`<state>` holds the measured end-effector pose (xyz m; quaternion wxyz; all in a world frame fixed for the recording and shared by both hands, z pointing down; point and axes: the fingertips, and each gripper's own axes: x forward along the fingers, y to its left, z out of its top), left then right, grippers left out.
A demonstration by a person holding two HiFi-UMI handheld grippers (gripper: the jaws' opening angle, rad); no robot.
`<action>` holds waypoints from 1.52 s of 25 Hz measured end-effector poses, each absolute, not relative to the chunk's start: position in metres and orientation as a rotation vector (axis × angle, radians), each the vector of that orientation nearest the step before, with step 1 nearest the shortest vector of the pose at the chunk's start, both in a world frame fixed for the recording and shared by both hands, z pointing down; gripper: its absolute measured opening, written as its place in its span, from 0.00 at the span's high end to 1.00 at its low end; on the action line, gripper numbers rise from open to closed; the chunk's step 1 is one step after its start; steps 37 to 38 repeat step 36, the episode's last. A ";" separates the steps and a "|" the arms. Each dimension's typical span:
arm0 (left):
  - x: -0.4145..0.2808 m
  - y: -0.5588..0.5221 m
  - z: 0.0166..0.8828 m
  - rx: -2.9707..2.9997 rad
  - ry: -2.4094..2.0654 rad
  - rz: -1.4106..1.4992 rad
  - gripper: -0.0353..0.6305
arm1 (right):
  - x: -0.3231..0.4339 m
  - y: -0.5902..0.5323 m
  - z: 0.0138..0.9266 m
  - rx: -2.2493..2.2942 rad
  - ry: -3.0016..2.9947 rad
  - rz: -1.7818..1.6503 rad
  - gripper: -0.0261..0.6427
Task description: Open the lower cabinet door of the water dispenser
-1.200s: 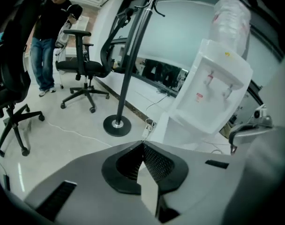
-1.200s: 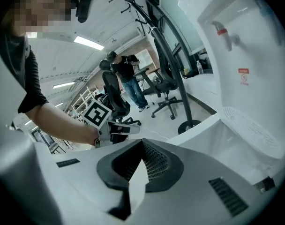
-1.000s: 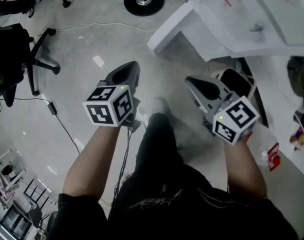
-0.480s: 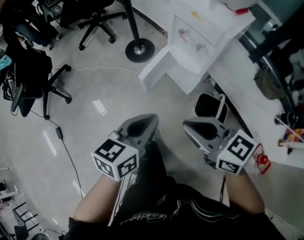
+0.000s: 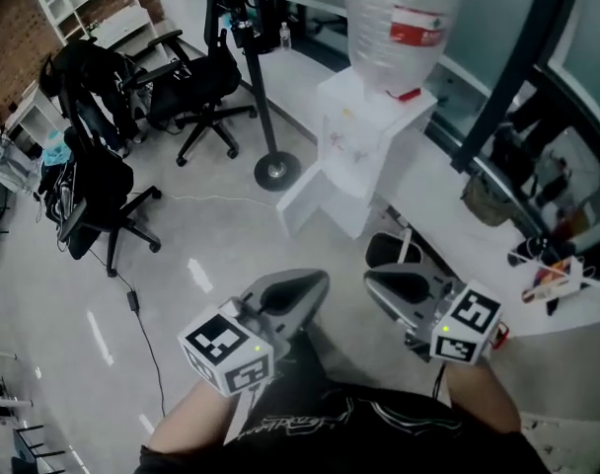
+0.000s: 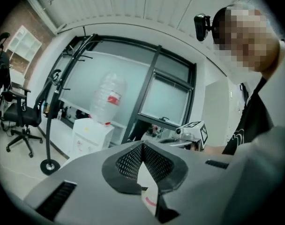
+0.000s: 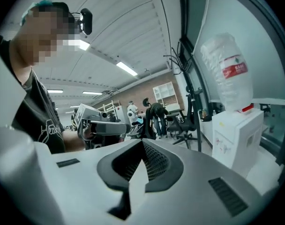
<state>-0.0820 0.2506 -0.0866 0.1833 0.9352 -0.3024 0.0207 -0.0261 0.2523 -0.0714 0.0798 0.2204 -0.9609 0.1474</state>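
Note:
The white water dispenser (image 5: 364, 141) stands by the window ledge with a clear bottle (image 5: 399, 18) on top. Its lower cabinet door (image 5: 305, 205) hangs swung out to the left, open. My left gripper (image 5: 315, 282) and right gripper (image 5: 379, 282) are held up side by side in front of my body, well short of the dispenser and touching nothing. Both are shut and empty. The left gripper view shows the dispenser (image 6: 88, 135) far off at the left. In the right gripper view the dispenser (image 7: 236, 135) stands at the right.
A pole on a round black base (image 5: 277, 173) stands just left of the open door. Black office chairs (image 5: 206, 97) crowd the far left, with another chair (image 5: 98, 200) nearer. A dark stool (image 5: 394, 250) sits by the white ledge (image 5: 458, 205). A cable (image 5: 147, 334) trails over the floor.
Both grippers have risen and now point more level. The head view has swung up from the floor to the whole dispenser and bottle. The jaws stayed shut.

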 end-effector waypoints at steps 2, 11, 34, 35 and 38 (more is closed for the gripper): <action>-0.074 0.268 -0.107 2.659 -0.828 0.041 0.95 | -0.020 0.265 -0.097 0.687 -2.903 0.400 0.94; -0.055 0.310 -0.152 2.751 -0.858 -0.005 0.95 | 0.006 0.304 -0.160 0.756 -3.027 0.303 0.94; -0.009 0.299 -0.225 2.796 -0.900 -0.035 0.95 | 0.050 0.300 -0.209 0.719 -3.031 0.264 0.94; -0.004 0.293 -0.229 2.797 -0.903 -0.033 0.95 | 0.055 0.294 -0.213 0.718 -3.033 0.266 0.94; 0.002 0.287 -0.234 2.798 -0.905 -0.030 0.95 | 0.061 0.289 -0.217 0.716 -3.035 0.268 0.94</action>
